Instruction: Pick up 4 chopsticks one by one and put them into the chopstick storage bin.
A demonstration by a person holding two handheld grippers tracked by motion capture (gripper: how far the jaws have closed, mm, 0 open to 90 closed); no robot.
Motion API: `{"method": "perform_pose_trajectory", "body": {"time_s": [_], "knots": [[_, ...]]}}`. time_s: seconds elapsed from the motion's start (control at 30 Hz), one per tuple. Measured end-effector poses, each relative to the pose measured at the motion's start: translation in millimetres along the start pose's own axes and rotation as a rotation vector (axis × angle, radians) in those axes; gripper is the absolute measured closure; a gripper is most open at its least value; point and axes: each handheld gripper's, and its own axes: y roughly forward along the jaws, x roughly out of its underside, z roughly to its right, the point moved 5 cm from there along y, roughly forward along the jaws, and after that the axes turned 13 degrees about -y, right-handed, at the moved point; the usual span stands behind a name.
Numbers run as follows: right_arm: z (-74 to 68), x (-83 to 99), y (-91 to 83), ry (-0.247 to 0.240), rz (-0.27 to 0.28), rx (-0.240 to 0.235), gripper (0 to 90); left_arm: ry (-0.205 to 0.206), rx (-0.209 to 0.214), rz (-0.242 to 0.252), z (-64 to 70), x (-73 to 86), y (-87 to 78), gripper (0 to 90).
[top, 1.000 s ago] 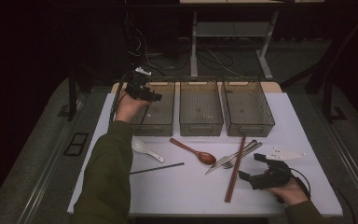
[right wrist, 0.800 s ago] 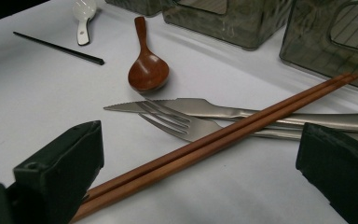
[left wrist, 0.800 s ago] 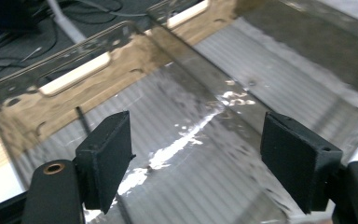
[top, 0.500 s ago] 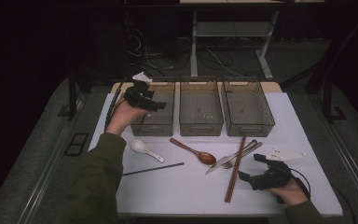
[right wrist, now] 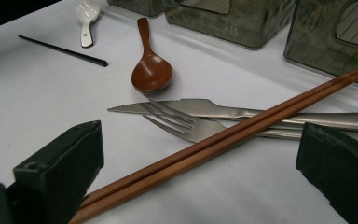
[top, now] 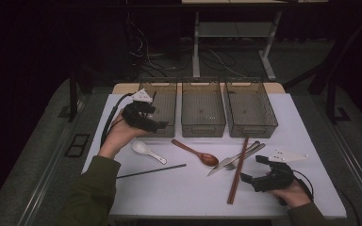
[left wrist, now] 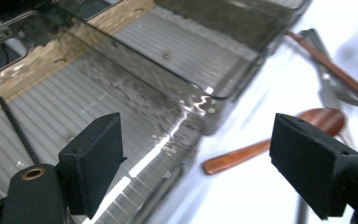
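1. Brown wooden chopsticks [right wrist: 223, 140], a pair lying side by side on the white table [top: 179, 197], run between the jaws of the right gripper [top: 253, 169]. Their near ends sit close to its left jaw and they slant away toward its right jaw.
2. Right gripper: jaws wide apart, holding nothing, low over the table.
3. Just ahead of it, the pair crosses over a steel knife [right wrist: 191, 106] and a steel fork [right wrist: 177, 123]. A dark wooden spoon [right wrist: 151, 70] lies beyond those.
4. Left gripper [top: 153, 123]: jaws wide apart, holding nothing, raised over the near edge of the smoky clear plastic bin [left wrist: 135, 88].
5. One thin black chopstick [left wrist: 16, 126] lies in that bin, beyond the left jaw. Its mate, a second black chopstick [top: 151, 171], lies on the table, behind and below the left gripper.
6. Judgement: the step in hand is picking up the wooden pair.
7. Advice for the grasp:
   - Turn the jaws square across the sticks.
   - Come down on the near stretch, short of the knife and fork.
   - Close on both sticks together, so neither rolls free.
8. Risk: a grip near the crossing may drag the fork.
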Motion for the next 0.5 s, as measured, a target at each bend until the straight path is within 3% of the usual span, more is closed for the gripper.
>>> {"method": "perform_pose_trajectory", "body": {"time_s": [0.23,0.5], "knots": [[-0.7,0.0,-0.1,0.002,-0.001,0.002,0.7,0.009,0.025,-0.004,15.4,29.6,-5.9,17.0],[-0.2,0.2,0.1,-0.001,-0.001,0.004,0.7,0.021,0.022,-0.054,23.4,69.6,-6.2,22.7]]}}
